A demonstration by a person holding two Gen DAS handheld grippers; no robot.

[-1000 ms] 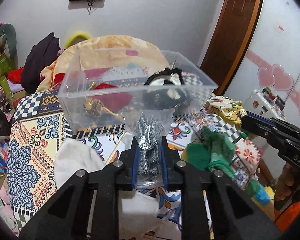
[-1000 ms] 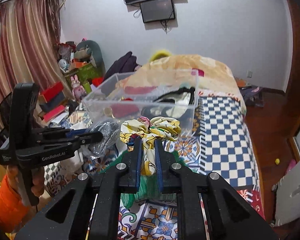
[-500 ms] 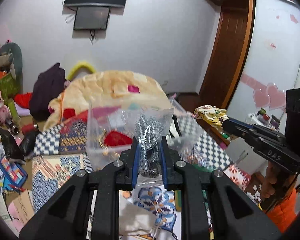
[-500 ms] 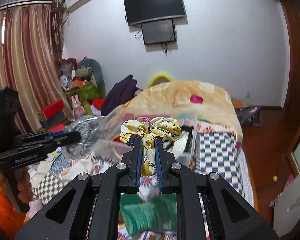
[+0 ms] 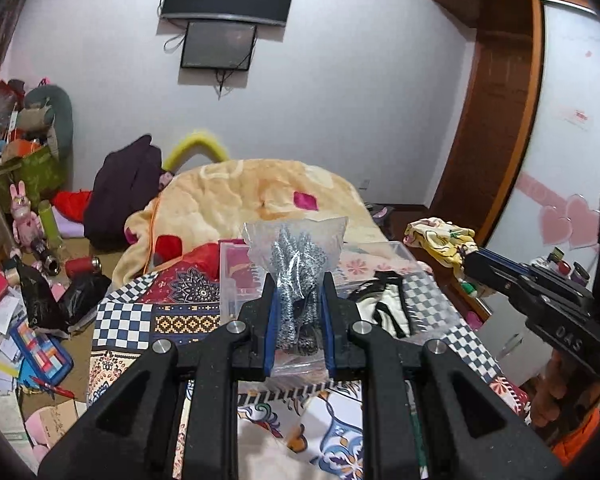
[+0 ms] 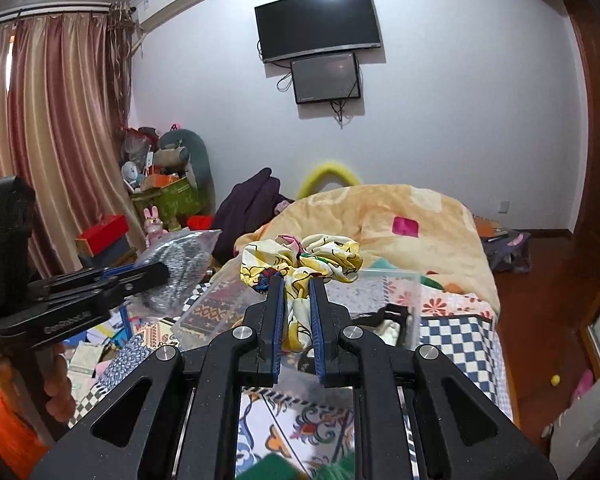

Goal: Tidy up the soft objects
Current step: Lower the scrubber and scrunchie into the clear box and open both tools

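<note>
My left gripper is shut on a clear plastic bag of silver metallic scourers, held up above the bed. A yellow patterned fabric scrunchie is pinched in my right gripper, which is shut on it. Each gripper shows in the other's view: the right one with the scrunchie at the right, the left one with the bag at the left. Beneath and beyond both stands a clear plastic box on the patterned bedspread, with a black-and-white soft item inside.
A peach blanket is heaped behind the box. Green fabric lies at the near edge of the bed. The floor at the left is strewn with bags, papers and toys. A wooden door frame and a wardrobe stand at the right.
Both grippers rose with their loads and tilted up, so the box dropped lower in view and the wall screens came into sight. Both grips are unchanged.
</note>
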